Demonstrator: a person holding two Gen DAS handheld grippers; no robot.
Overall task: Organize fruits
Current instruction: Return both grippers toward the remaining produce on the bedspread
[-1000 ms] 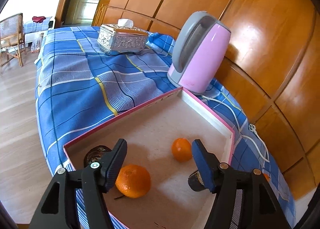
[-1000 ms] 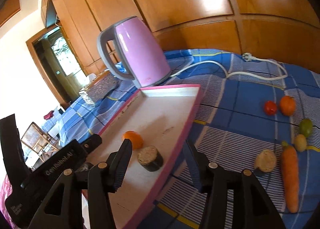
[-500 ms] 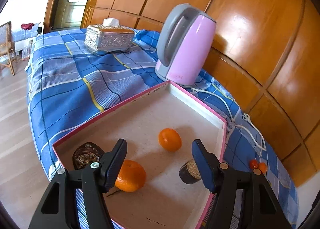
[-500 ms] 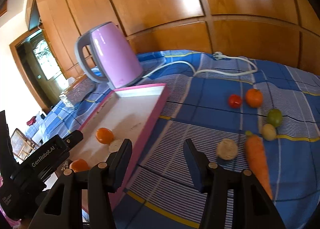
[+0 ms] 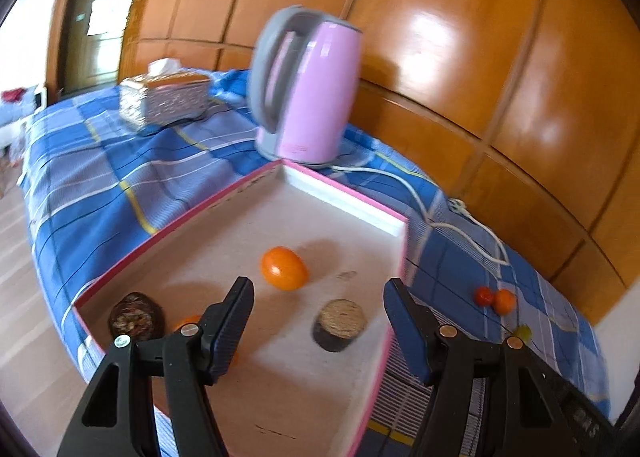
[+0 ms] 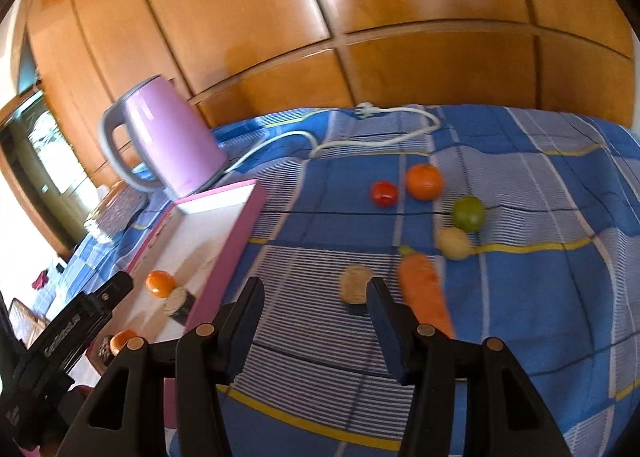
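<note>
A pink-rimmed tray (image 5: 340,199) (image 6: 240,225) lies on the blue checked cloth. It holds a small orange (image 5: 284,268) (image 6: 160,283), a second orange (image 5: 186,323) half hidden behind my left finger, a round brown-topped piece (image 5: 340,323) and a dark round piece (image 5: 134,319). My left gripper (image 5: 318,313) is open and empty above the tray's near part. On the cloth to the right lie a tomato (image 6: 384,193), an orange (image 6: 424,181), a green fruit (image 6: 468,213), a pale yellow fruit (image 6: 454,243), a carrot (image 6: 424,293) and a round tan piece (image 6: 354,283). My right gripper (image 6: 316,309) is open and empty just in front of the tan piece.
A pink electric kettle (image 5: 304,85) (image 6: 160,137) stands behind the tray, its white cord (image 6: 360,137) trailing over the cloth. A silver tissue box (image 5: 164,97) sits further left. Wooden wall panels (image 6: 360,17) back the table. The table edge drops to wood floor on the left.
Both grippers have swung to the right. The right view now centres on the loose fruits and carrot on the cloth. The left gripper still hovers over the tray. Both stay open.
</note>
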